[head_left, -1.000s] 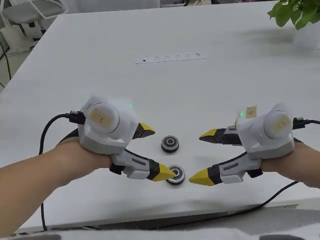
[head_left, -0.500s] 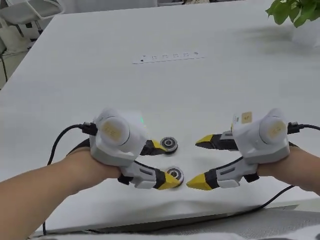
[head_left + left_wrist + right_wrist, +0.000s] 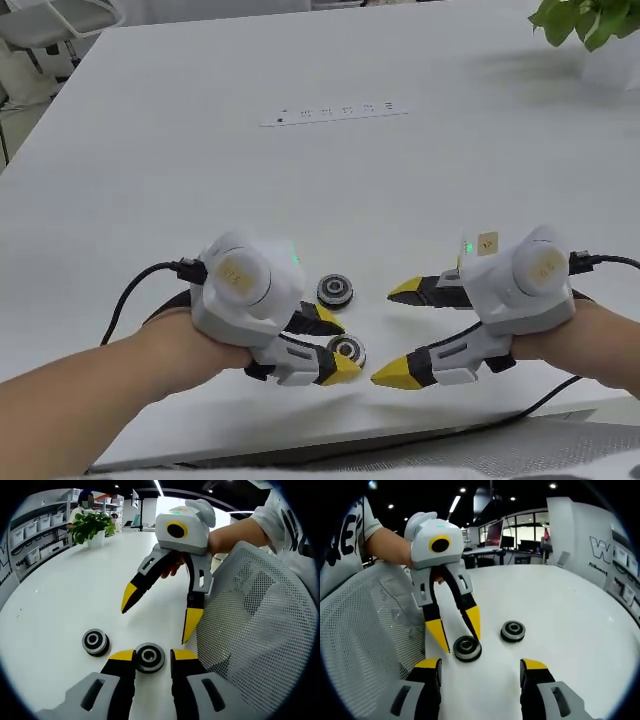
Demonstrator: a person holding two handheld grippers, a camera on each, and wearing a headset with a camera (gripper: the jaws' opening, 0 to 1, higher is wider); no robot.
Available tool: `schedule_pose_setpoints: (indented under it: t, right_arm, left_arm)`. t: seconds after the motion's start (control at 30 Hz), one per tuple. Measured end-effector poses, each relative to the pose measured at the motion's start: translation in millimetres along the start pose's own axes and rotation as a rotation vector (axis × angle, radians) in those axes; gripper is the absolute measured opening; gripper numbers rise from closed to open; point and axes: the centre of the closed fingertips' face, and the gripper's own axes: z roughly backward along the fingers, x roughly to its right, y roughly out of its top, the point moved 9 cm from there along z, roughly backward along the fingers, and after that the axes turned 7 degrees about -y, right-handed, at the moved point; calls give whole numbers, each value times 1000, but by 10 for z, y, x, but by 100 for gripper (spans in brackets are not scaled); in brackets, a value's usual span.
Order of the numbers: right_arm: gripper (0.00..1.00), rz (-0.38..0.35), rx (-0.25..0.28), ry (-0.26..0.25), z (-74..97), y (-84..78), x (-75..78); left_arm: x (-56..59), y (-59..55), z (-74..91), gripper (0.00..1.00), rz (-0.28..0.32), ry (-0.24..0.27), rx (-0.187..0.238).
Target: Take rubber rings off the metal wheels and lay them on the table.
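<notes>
Over the last second the left gripper had slid in from the left of the head view and narrowed its yellow-tipped jaws. They had stood wide, with one tip touching the near wheel; now they sat close on either side of it. In the left gripper view a thin gap showed beside one tip, so I could not tell whether the jaws were pressing the wheel yet. The right gripper had stayed at the lower right, jaws wide apart and pointed at the same wheel, just beside it. This probably meant the left gripper was about to pin the wheel so the right could peel its ring, a step not yet begun.

Both wheels lay flat on the white bench, low and centre in the head view. The far wheel was untouched, a little above the near one. Each was a small round disc with a silvery metal hub, a dark centre and a dark rubber ring around its edge. No ring lay loose on the bench.
</notes>
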Motion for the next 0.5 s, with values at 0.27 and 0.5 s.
schedule_pose_setpoints:
  t: [0.27, 0.5]
  right_arm:
    - [62, -3, -10, 5, -26, -34, -18]
    - [62, 0, -10, 11, -47, -22, -30]
  left_arm:
    - [17, -42, -14, 15, 25, 10, 22]
    - [19, -63, -16, 13, 7, 21, 39]
